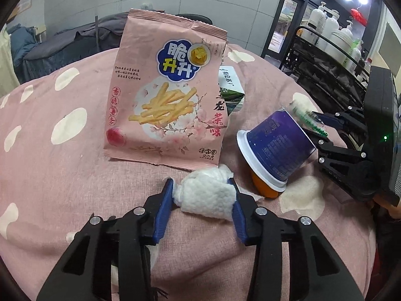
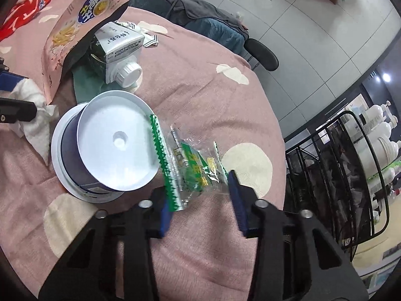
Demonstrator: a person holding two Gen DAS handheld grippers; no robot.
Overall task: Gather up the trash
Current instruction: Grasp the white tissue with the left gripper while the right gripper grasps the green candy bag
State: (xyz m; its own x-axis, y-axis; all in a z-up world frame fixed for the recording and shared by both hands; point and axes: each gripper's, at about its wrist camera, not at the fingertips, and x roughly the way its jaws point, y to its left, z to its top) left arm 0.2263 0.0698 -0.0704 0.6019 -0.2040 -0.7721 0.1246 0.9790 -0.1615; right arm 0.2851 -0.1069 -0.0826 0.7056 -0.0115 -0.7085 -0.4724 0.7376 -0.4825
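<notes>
My left gripper [image 1: 203, 188] has its blue pads on both sides of a crumpled white tissue [image 1: 208, 195] on the pink blanket; the jaws touch it. My right gripper [image 2: 198, 183] is open around a clear and green candy wrapper [image 2: 190, 165], which also shows in the left wrist view [image 1: 308, 120]. A purple cup [image 1: 273, 145] lies upside down over an orange thing [image 1: 265, 188]; its white bottom shows in the right wrist view [image 2: 117, 140]. A pink chip bag [image 1: 170, 92] leans on a milk carton [image 2: 120, 50].
The pink spotted blanket [image 1: 62, 170] covers the surface. A black wire rack [image 2: 351, 163] with white bottles stands at the right. A red cloth [image 2: 22, 12] lies at the far left of the blanket. A dark chair [image 2: 263, 52] stands behind.
</notes>
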